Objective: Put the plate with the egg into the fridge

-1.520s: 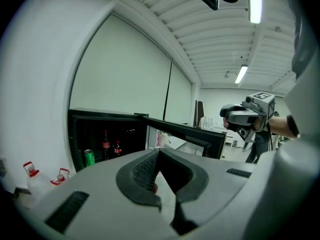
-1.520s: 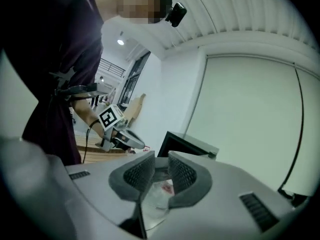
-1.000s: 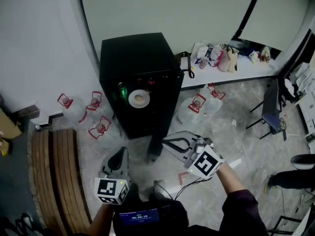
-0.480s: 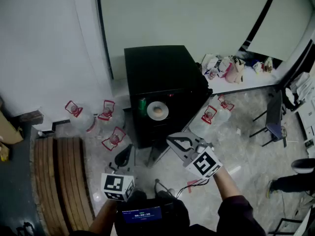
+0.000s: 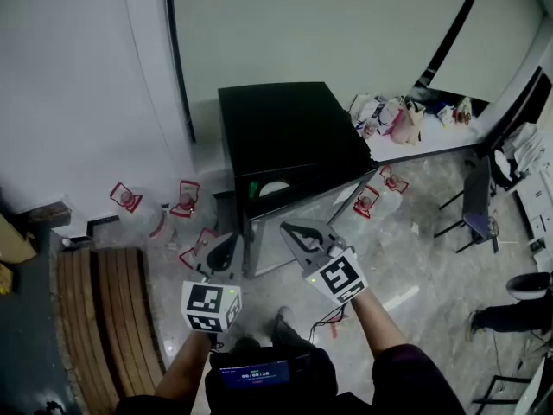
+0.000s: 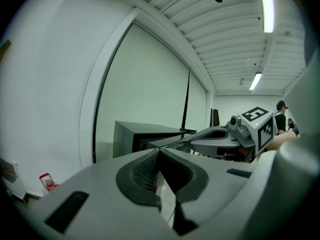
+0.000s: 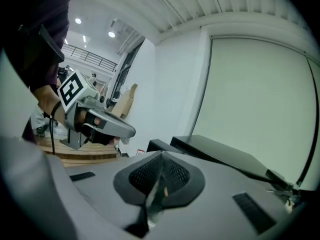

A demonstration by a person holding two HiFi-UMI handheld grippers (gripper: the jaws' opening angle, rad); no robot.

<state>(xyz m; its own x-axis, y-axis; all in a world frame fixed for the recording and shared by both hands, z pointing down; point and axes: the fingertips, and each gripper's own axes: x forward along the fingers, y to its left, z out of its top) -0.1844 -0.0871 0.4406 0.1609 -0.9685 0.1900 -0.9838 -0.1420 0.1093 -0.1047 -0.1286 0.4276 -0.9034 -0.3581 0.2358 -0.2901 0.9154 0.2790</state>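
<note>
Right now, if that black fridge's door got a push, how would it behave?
The door looks like a stiff flat panel standing ajar, so it would probably swing rather than bend. A hard shove might jolt the white plate just inside.

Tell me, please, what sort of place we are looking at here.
Probably an office or lab workroom, not a home kitchen: a small black fridge stands on bare floor among water jugs, with a cluttered white shelf nearby.
</note>
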